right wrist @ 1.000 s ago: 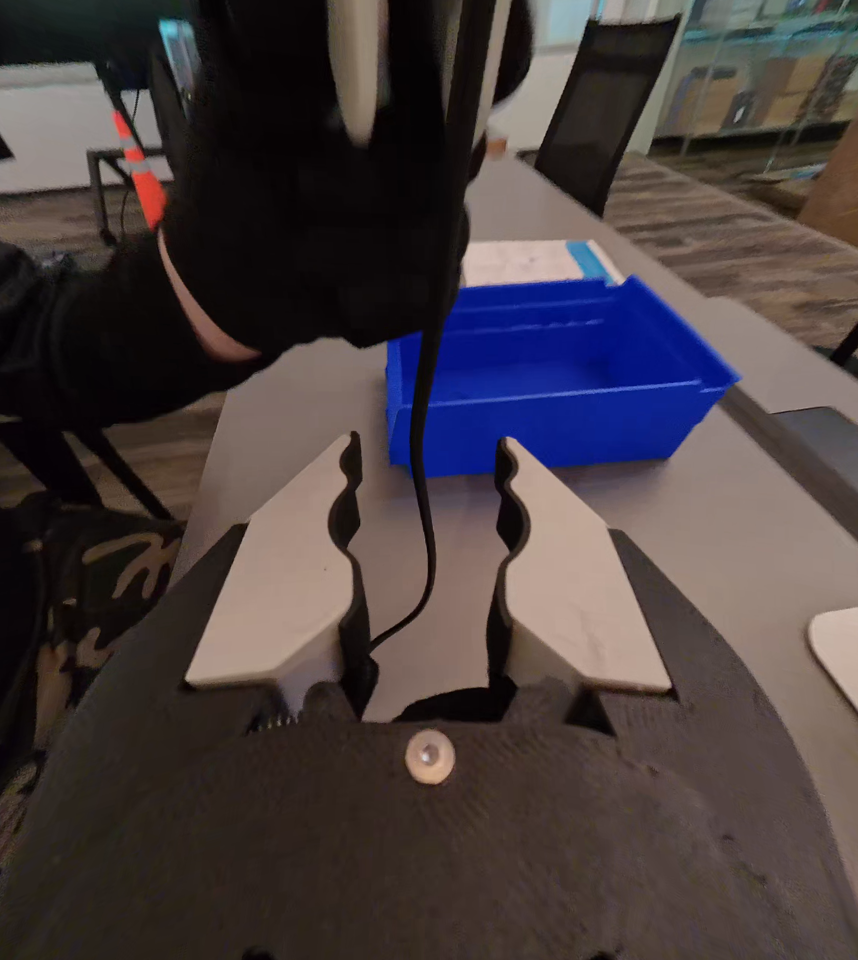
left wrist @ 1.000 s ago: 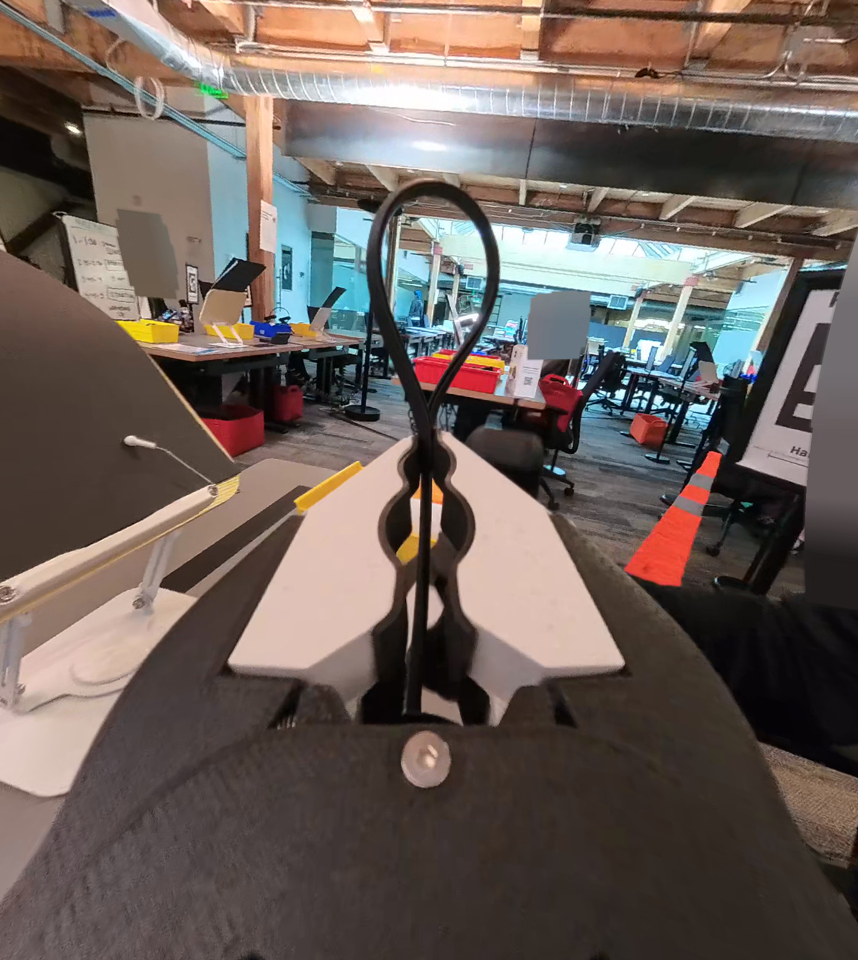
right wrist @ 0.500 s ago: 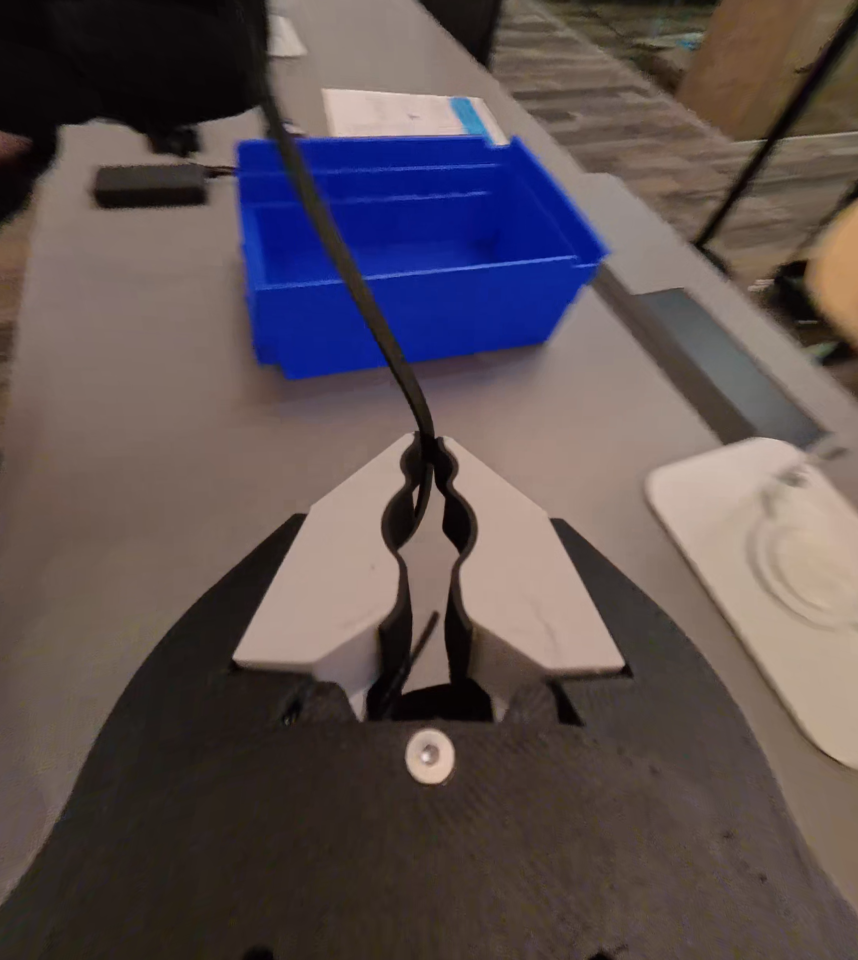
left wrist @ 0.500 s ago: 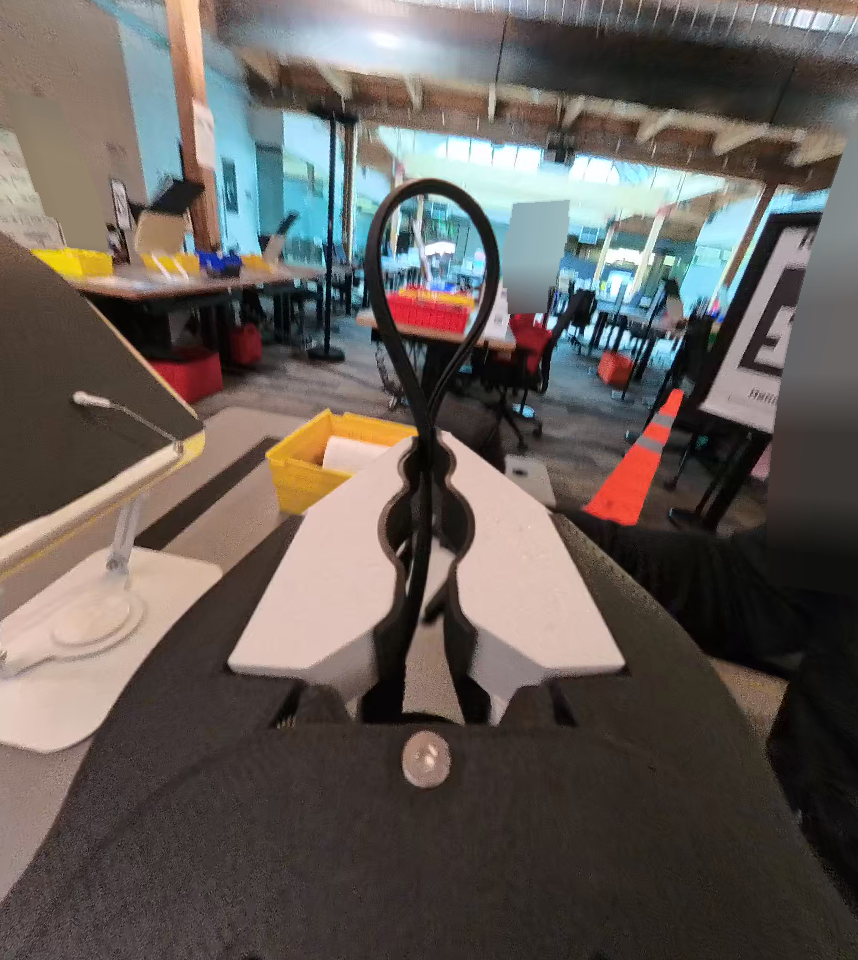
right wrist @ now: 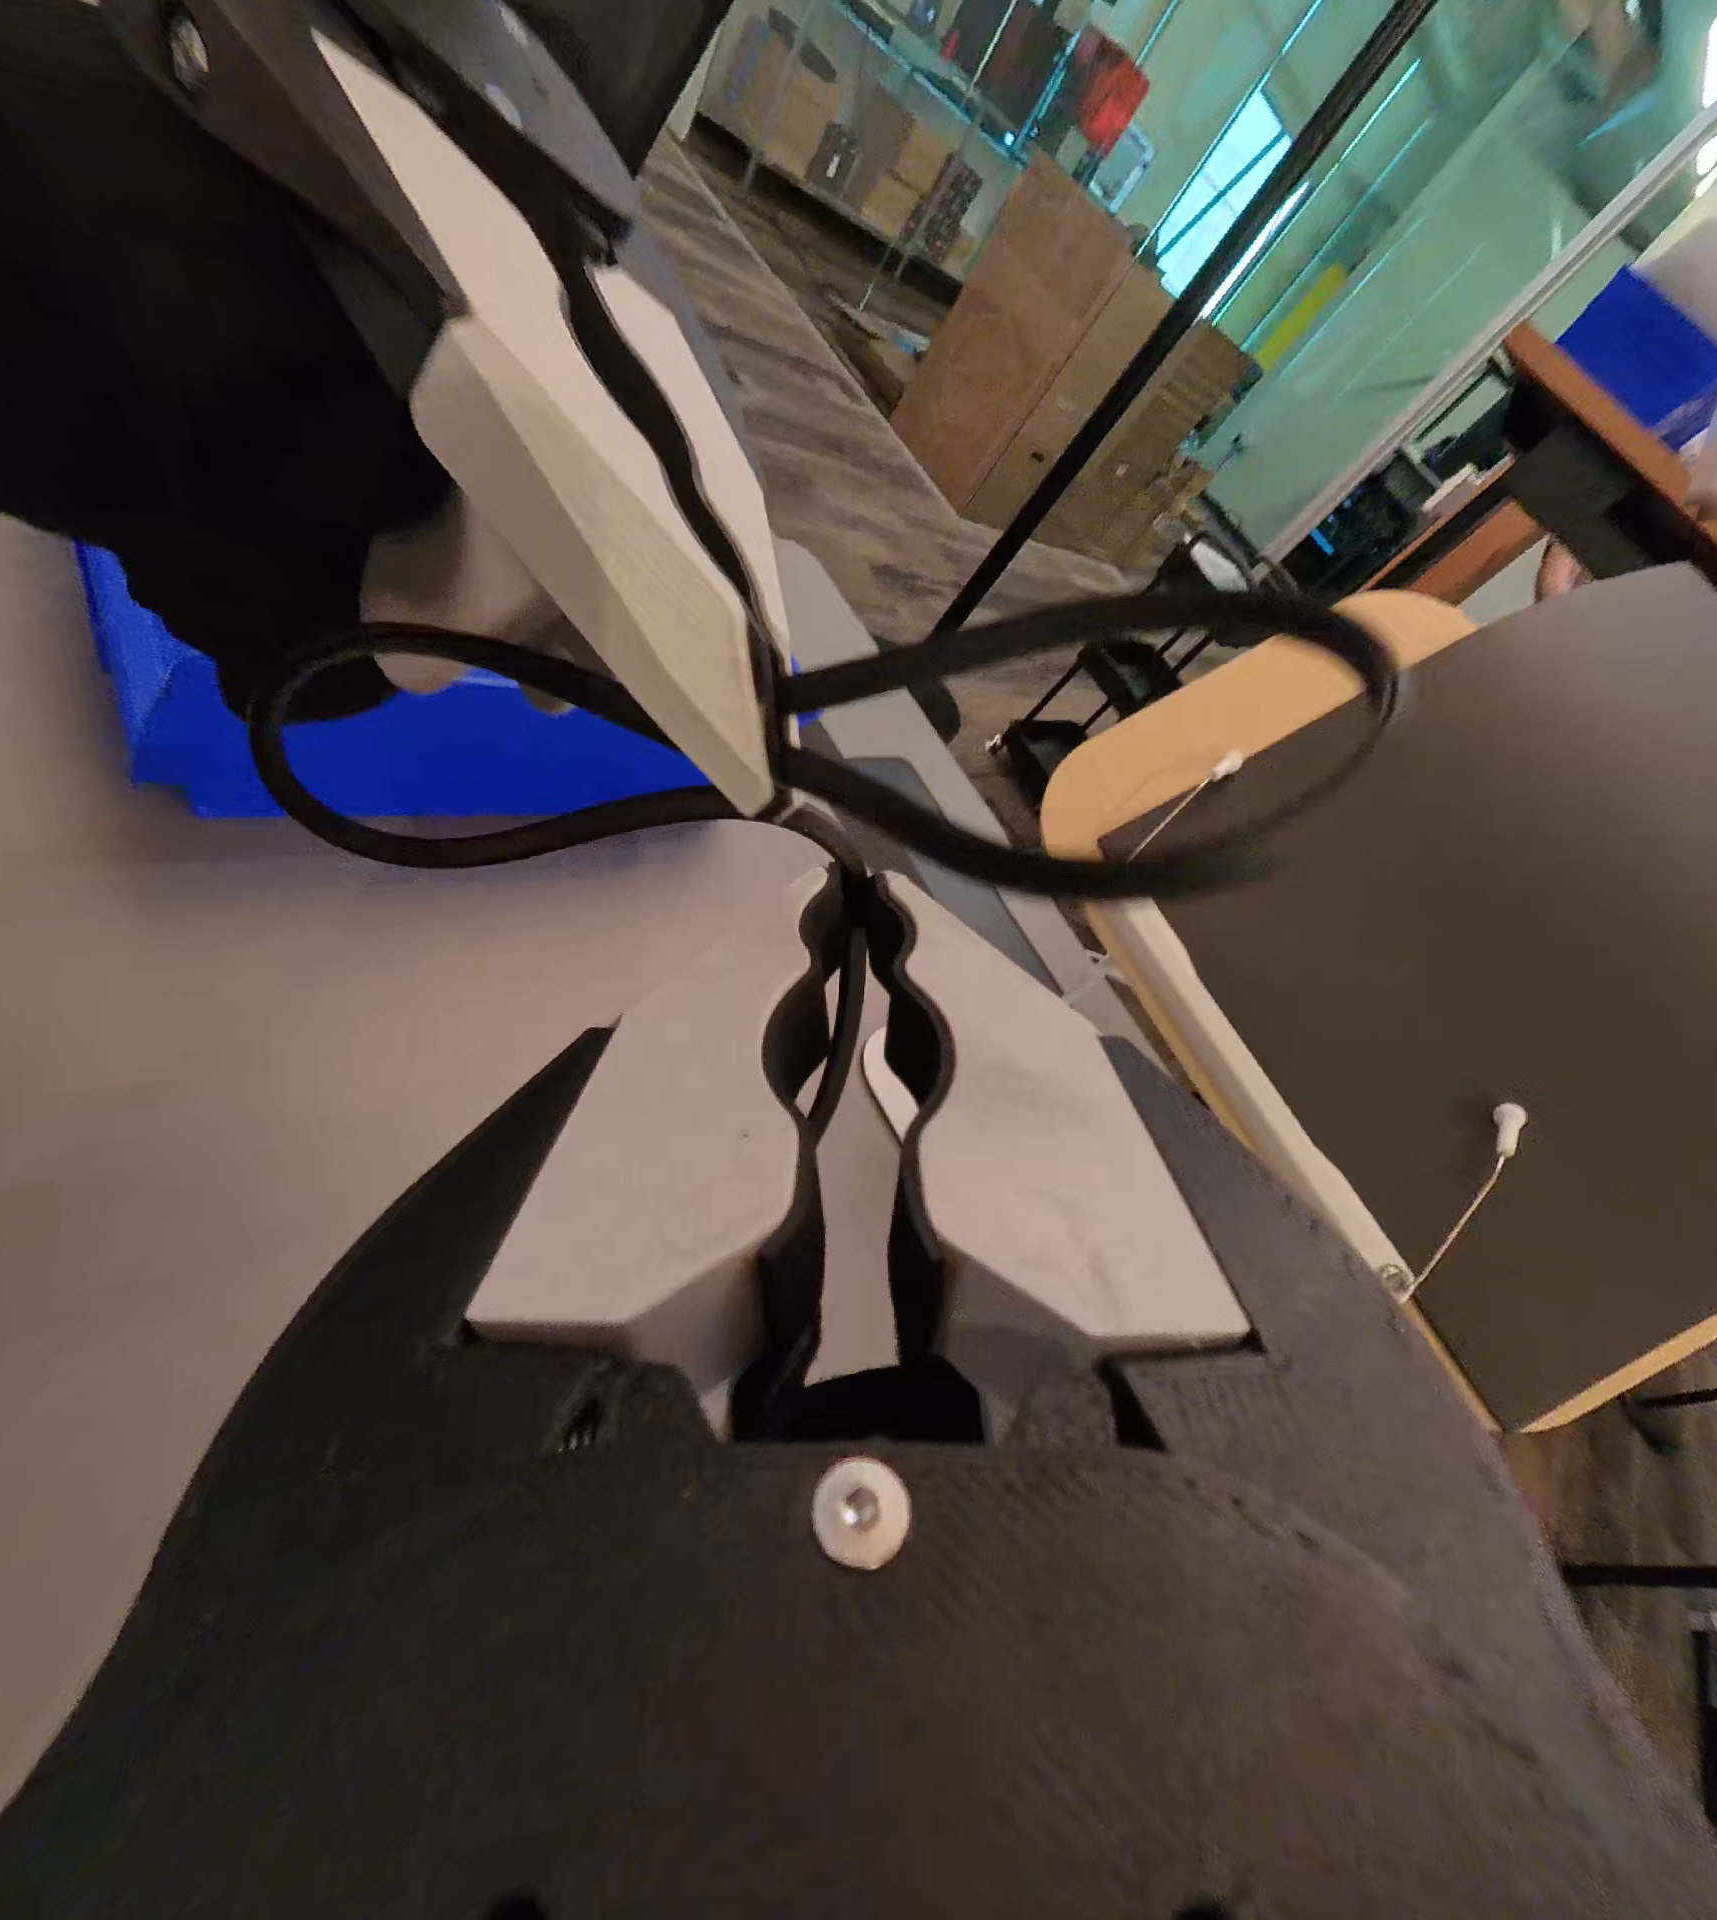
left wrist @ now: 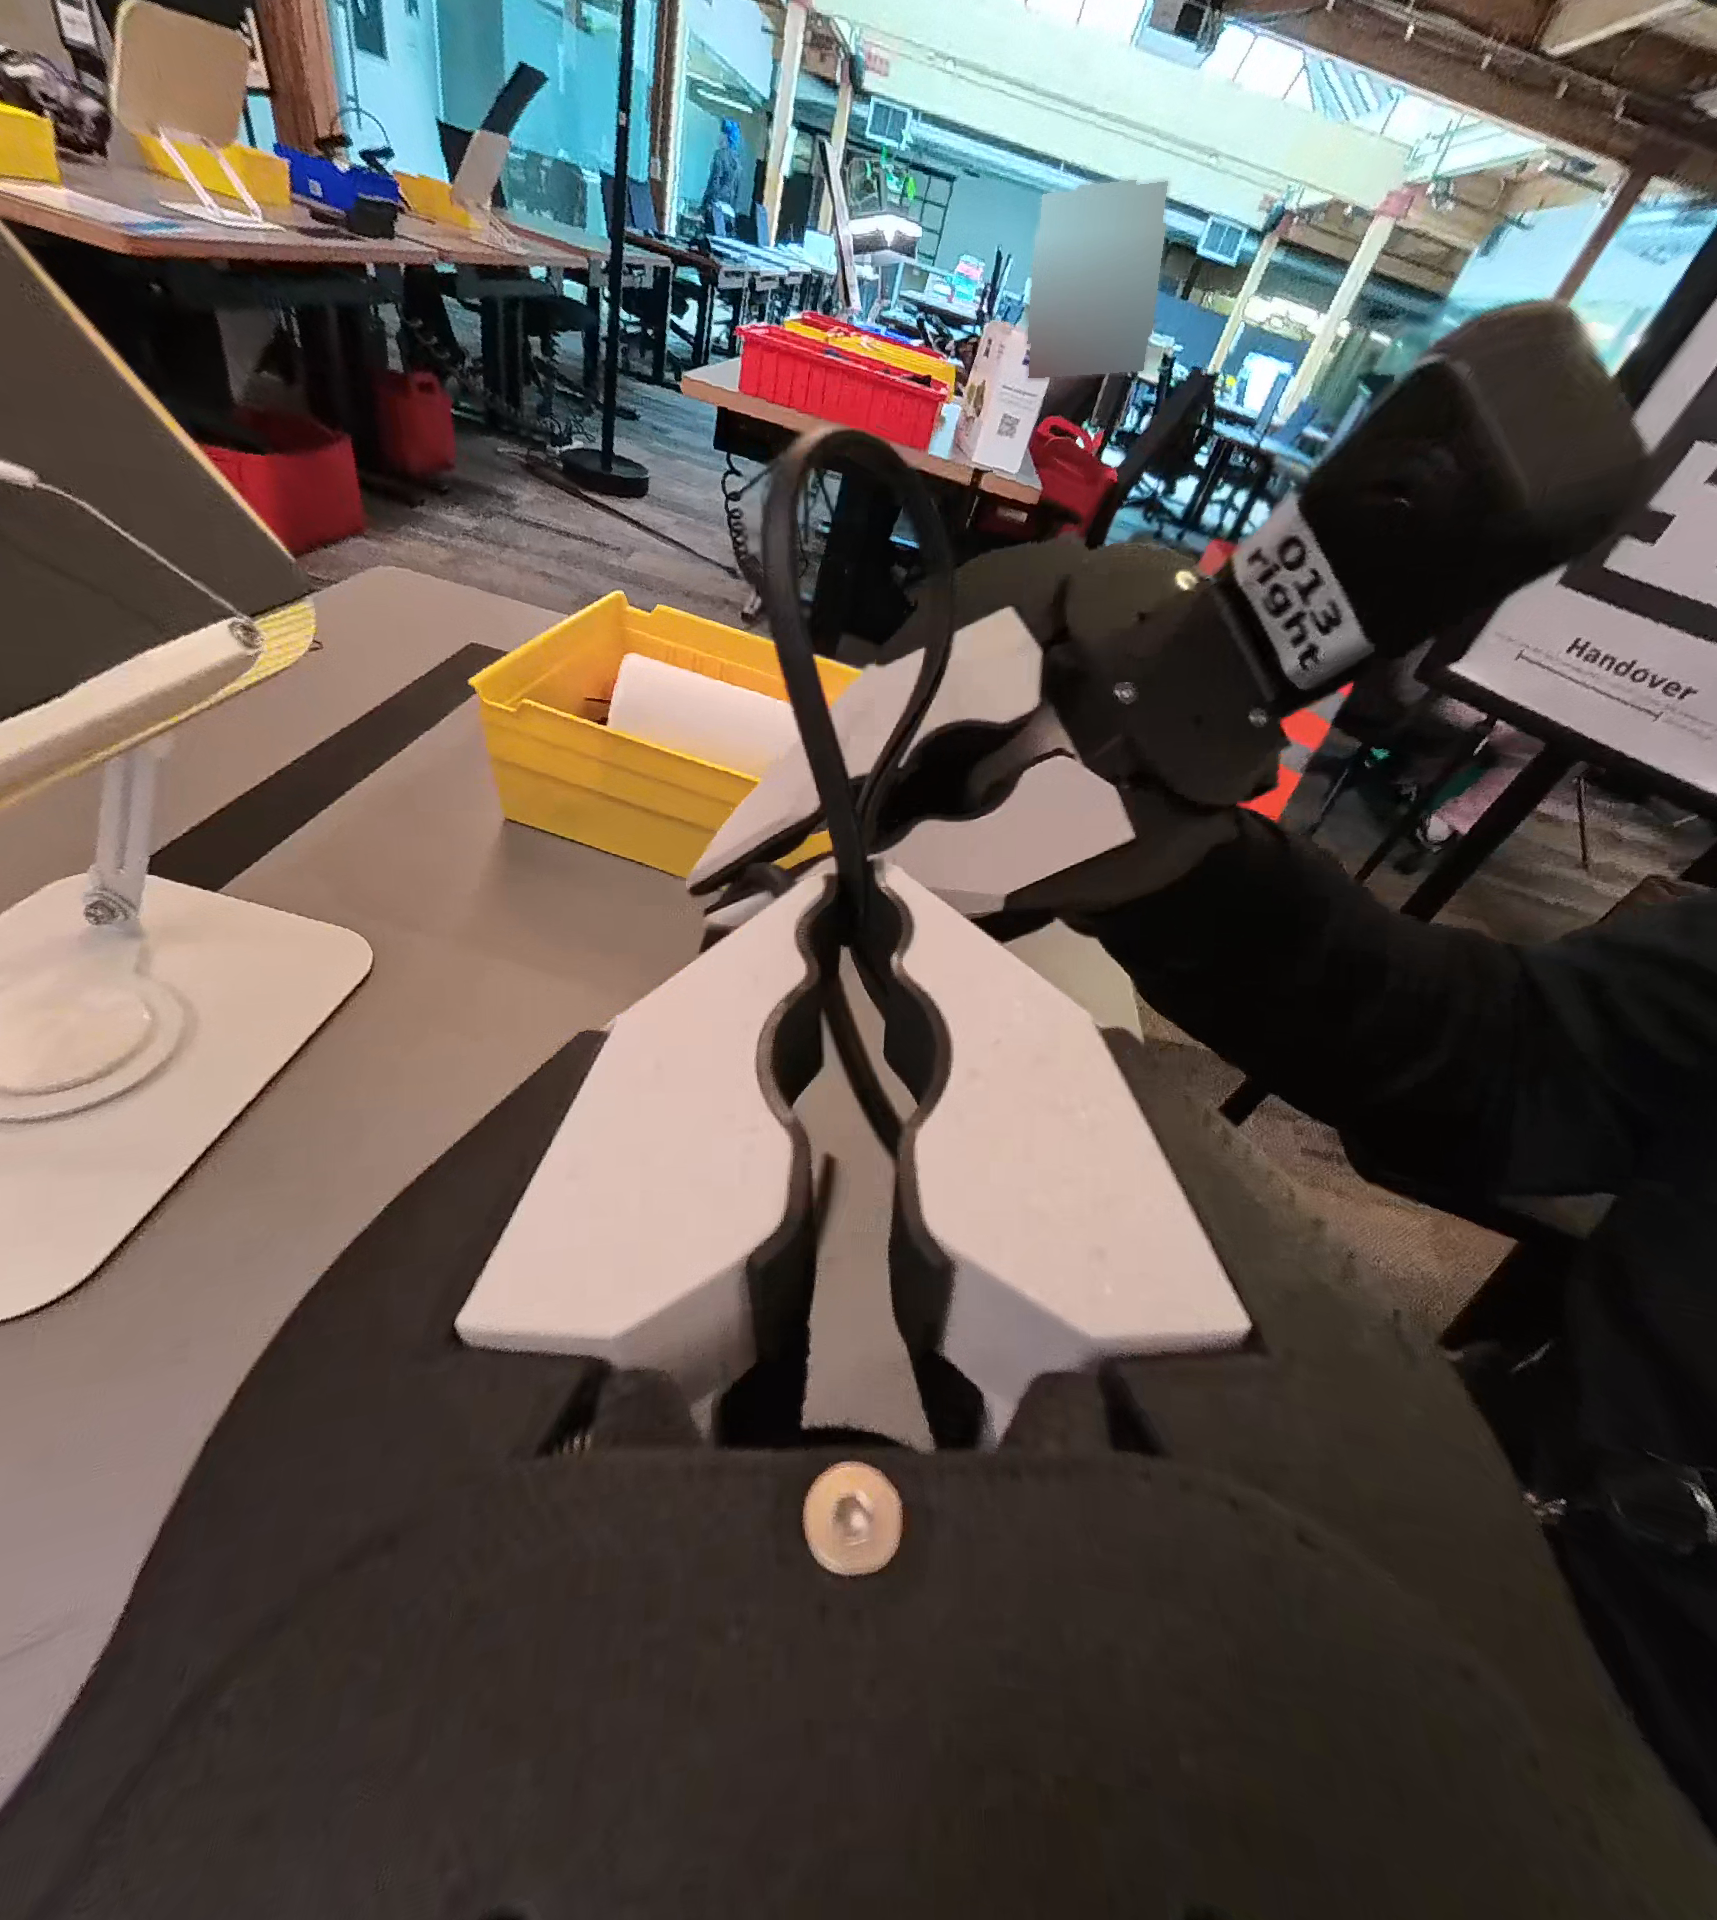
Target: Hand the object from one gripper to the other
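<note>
Here, a thin black cord (left wrist: 838, 665), rubbery and smooth, looped and pinched at the tips of both tools at once. Left gripper (left wrist: 856, 899): pale matte fingers (left wrist: 667, 1143) with wavy black-lined inner edges, clenched on the cord near the very tips, one strand trailing down through the scalloped gap toward the coarse black body. Right gripper (right wrist: 849, 888): same wedge-shaped fingers (right wrist: 1051, 1174), likewise clamped on the cord at the tips, a strand running down the gap. Seen from the left wrist view, the right gripper (left wrist: 812, 842) coming in from the right, tips meeting the left's almost at a right angle, held by a black-gloved hand (left wrist: 1249, 935); a rounded loop of cord standing up above the meeting point. Seen from the right wrist view, the left gripper (right wrist: 766, 790) slanting down from the upper left, with a loop of cord bulging out on each side of it, like a bow. All held in the air over a smooth grey table (left wrist: 438, 894). Farther back there, a ribbed yellow plastic bin (left wrist: 605, 769) holding a white roll (left wrist: 698, 717); to the left, a flat white stand base (left wrist: 210, 1049). Behind the left gripper, a glossy blue bin (right wrist: 438, 758).
</note>
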### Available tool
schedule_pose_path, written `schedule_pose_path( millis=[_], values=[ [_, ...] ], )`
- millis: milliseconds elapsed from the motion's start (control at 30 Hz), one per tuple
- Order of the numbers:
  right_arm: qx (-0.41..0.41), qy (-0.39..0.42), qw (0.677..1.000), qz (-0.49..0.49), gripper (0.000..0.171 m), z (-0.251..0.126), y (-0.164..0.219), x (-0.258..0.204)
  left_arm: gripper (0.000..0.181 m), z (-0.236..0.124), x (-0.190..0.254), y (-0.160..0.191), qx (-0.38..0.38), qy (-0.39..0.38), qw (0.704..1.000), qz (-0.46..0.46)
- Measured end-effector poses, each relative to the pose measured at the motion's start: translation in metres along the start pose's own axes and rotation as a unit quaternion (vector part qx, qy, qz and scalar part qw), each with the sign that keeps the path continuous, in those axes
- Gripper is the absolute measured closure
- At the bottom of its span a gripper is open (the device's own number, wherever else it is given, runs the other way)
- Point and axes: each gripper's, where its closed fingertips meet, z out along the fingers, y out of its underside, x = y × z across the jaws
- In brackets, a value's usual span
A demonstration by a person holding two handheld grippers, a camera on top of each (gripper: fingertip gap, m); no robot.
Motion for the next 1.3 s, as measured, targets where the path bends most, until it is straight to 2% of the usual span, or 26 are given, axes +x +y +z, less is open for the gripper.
schedule_pose_path(
  millis=[267,533,767,867,1033,1067,1133,1300],
  values=[
    [-0.002,0.034,0.999,-0.029,0.171,0.000,-0.006,0.003,0.180,-0.002,-0.003,-0.003,0.012,-0.003,1.000,-0.005],
    [-0.017,0.055,0.997,-0.043,0.171,0.001,-0.005,0.007,0.177,-0.006,-0.017,-0.005,0.016,-0.053,0.998,0.012],
    [-0.019,0.063,0.996,-0.061,0.171,0.002,-0.008,0.005,0.167,0.001,-0.010,0.003,0.000,-0.019,1.000,-0.008],
    [-0.017,0.061,0.996,-0.067,0.171,0.001,-0.010,0.004,0.177,-0.001,-0.012,0.004,0.002,-0.021,1.000,-0.011],
    [-0.006,0.051,0.997,-0.058,0.170,0.001,-0.012,0.003,0.178,-0.003,-0.013,0.002,0.002,-0.026,1.000,-0.008],
    [-0.002,0.050,0.997,-0.054,0.164,0.001,-0.012,0.004,0.179,-0.004,-0.014,0.003,-0.002,-0.031,0.999,-0.004],
    [-0.013,0.047,0.997,-0.061,0.141,-0.001,-0.008,0.007,0.179,-0.004,-0.016,0.005,-0.008,-0.035,0.999,-0.012],
    [0.016,0.050,0.991,-0.125,0.138,-0.023,-0.022,0.012,0.179,-0.008,-0.022,0.007,-0.014,-0.038,0.998,-0.037]
  ],
)
